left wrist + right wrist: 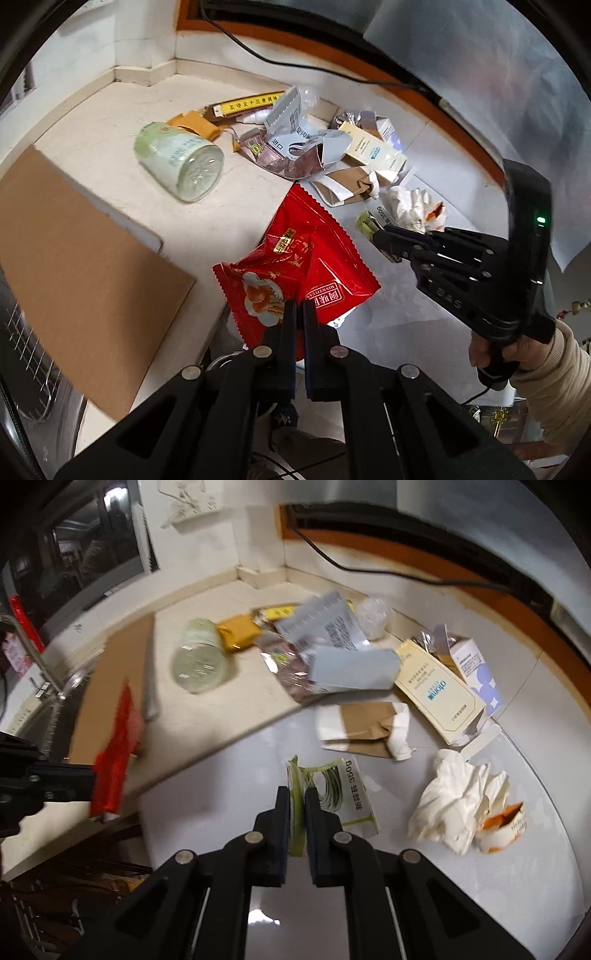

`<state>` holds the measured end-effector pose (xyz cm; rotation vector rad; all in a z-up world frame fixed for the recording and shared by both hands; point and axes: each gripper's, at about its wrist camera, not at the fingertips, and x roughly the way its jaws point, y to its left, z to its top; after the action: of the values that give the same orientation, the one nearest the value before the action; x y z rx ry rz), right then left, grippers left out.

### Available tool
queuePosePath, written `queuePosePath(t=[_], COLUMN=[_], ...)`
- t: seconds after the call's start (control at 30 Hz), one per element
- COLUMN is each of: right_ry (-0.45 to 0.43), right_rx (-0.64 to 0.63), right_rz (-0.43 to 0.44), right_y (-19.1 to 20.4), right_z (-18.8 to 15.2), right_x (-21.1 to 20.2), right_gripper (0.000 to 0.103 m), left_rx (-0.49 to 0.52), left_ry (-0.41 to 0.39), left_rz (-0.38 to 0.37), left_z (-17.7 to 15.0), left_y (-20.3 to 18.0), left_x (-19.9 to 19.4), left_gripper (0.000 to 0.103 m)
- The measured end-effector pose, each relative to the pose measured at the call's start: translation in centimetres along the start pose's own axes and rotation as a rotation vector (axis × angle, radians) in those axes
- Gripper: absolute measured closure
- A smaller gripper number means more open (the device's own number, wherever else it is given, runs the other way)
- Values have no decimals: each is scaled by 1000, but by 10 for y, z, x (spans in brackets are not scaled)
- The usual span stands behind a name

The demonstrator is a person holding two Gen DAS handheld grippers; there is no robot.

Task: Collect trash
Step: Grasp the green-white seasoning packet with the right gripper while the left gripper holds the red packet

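My left gripper (299,308) is shut on a red snack wrapper (295,266) and holds it above the counter edge; the wrapper also shows at the left of the right wrist view (114,760). My right gripper (296,794) is shut on a white and green food packet (332,794) marked 350g, lifted just off the white surface; the packet's end also shows in the left wrist view (365,223). More trash lies beyond: a crumpled white tissue (454,805), a brown paper bag (365,727), a cream box (436,690), a lying glass jar (199,661).
A brown cardboard sheet (85,266) lies on the left of the counter. A grey pouch (351,668), a yellow wrapper (238,633) and a white and purple box (476,672) sit in the pile. A black cable (280,61) runs along the back wall.
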<state>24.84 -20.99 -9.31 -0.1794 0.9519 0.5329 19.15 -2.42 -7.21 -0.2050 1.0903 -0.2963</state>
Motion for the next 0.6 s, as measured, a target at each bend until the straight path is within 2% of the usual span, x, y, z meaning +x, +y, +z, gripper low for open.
queuePosePath(t=[0.33,0.6], right_ry=[-31,-12], right_rx=[-57,-24], right_rz=[80,122], right_y=[76,131], right_z=[-27,-59], right_x=[-77,-105], right_gripper=[96,96], left_rx=[4,8], left_ry=[-45,-42], left_rz=[-19,-39], left_z=[-54,-112], left_y=[9,25], left_x=[-51,-78], left_gripper=[102,102])
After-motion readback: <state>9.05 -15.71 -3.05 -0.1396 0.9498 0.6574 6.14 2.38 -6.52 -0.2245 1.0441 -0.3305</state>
